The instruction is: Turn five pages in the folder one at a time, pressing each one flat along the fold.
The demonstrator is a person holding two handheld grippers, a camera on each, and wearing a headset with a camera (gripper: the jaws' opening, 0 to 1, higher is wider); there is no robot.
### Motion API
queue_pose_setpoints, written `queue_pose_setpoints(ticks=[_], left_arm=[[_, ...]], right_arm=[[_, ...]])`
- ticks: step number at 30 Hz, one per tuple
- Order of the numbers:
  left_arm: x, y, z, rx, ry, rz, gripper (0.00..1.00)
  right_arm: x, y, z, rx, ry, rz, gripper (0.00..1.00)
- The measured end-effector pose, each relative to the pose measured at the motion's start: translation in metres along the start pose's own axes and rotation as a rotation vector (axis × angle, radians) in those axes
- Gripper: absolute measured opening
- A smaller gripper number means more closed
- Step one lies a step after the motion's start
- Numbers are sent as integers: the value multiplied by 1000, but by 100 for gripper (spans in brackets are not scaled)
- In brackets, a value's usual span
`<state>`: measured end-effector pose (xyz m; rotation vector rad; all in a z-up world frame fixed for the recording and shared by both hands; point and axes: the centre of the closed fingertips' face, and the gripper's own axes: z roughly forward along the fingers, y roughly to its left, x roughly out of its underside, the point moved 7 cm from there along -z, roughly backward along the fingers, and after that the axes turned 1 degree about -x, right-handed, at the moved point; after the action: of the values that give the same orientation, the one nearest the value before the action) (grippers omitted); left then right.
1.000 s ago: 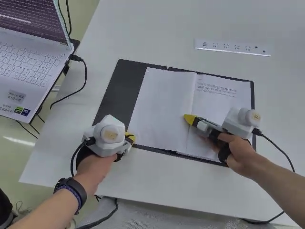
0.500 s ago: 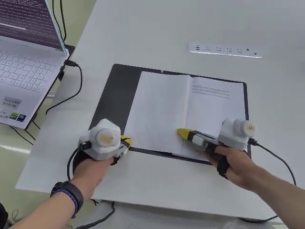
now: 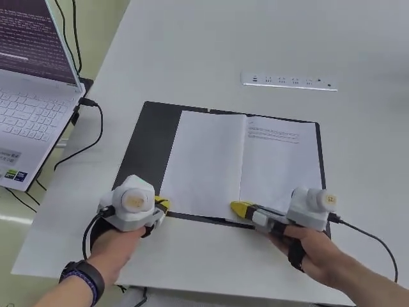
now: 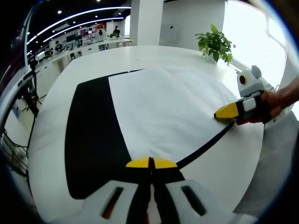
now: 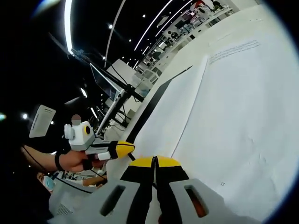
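open folder flat on the white table [image 3: 211, 38], both grippers at its near edge

the folder [image 3: 151, 144] lies with its long side across the person's front. its fold [image 3: 243, 160] runs away from them, with the printed page [image 3: 281, 166] on the right. the right gripper [image 3: 239, 208], jaws together, points left at the fold's near end. the left gripper [image 3: 162, 205], jaws together, sits at the black cover's near edge.

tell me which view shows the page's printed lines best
Head view: the printed lines sit whole, seen from above. The right gripper view shows them slanted and distant; in the left gripper view they're too faint to tell.
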<state>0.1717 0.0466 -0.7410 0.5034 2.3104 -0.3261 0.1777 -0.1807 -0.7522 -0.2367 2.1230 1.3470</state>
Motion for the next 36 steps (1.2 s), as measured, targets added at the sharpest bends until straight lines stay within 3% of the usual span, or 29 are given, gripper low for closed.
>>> queue_pose_setpoints(ticks=[22,25,29,36], left_arm=[[-1,0,0,-14,8,-68,0],[-2,-2,0,-1,38,-123,0],[-5,-6,0,18,48,-128,4],[-19,-18,-8,42,12,-106,14]], right_arm=[[8,4,-3,69,-67,57,0],[6,5,-3,82,-74,98,0],[5,9,-5,83,-74,80,4],[-6,16,-16,87,-85,22,13]])
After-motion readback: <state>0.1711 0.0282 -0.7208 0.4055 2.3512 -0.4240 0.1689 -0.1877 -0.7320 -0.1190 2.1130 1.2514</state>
